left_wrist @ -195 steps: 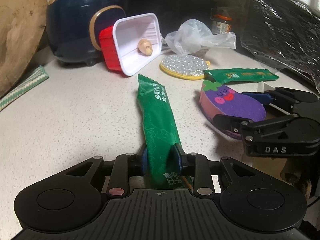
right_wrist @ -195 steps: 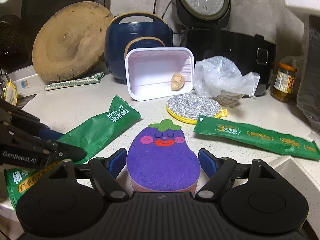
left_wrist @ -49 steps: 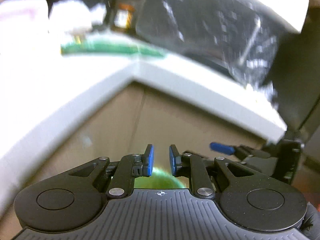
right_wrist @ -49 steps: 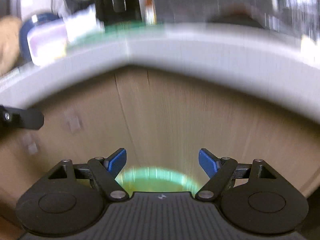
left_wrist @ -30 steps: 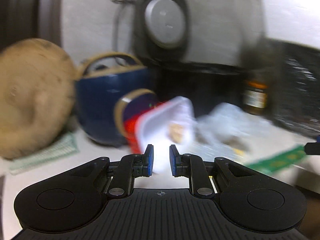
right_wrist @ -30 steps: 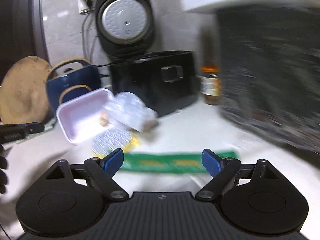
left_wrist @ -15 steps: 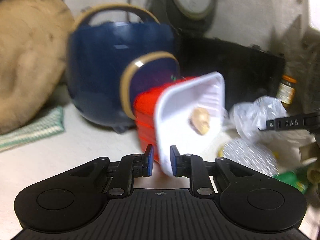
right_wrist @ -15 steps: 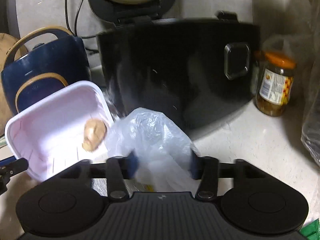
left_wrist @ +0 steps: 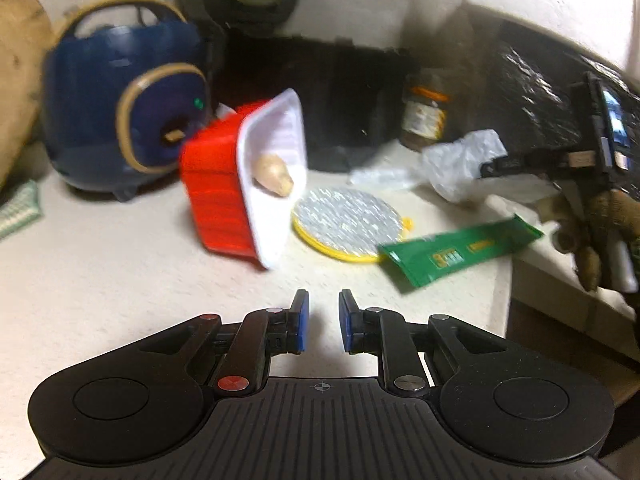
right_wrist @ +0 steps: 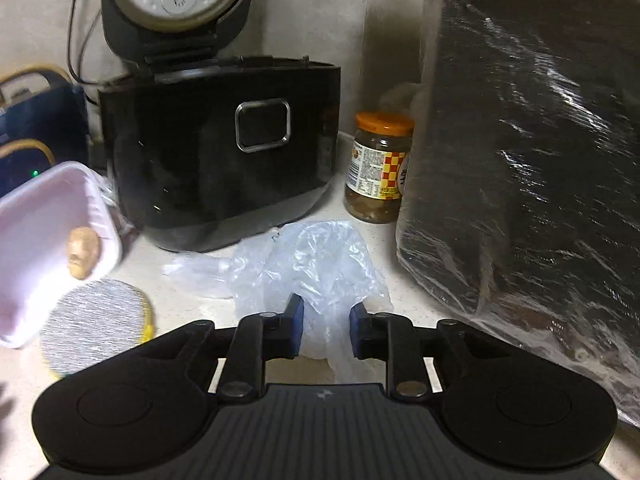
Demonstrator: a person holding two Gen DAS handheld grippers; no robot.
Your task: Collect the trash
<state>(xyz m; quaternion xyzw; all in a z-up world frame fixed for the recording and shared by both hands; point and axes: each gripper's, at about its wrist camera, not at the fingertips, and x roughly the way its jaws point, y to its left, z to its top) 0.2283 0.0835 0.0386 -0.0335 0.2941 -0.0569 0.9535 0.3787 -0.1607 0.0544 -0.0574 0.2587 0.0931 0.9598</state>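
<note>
A crumpled clear plastic bag lies on the counter before the black rice cooker. My right gripper has its jaws narrowed around the bag's near part; the film runs between the pads. In the left wrist view the bag and the right gripper on it show at the right. A green wrapper lies near the counter edge. A red and white tray with a ginger piece leans on its side. My left gripper hovers empty over the counter, its jaws slightly apart.
A round silver scrubber lies between tray and wrapper. A navy cooker, the black rice cooker with raised lid, a jar and a plastic-wrapped dark block stand behind. The counter edge drops at right.
My right gripper has closed in on the clear bag and moved nearer to it. My left gripper has drawn back and turned right, bringing the scrubber and green wrapper into view.
</note>
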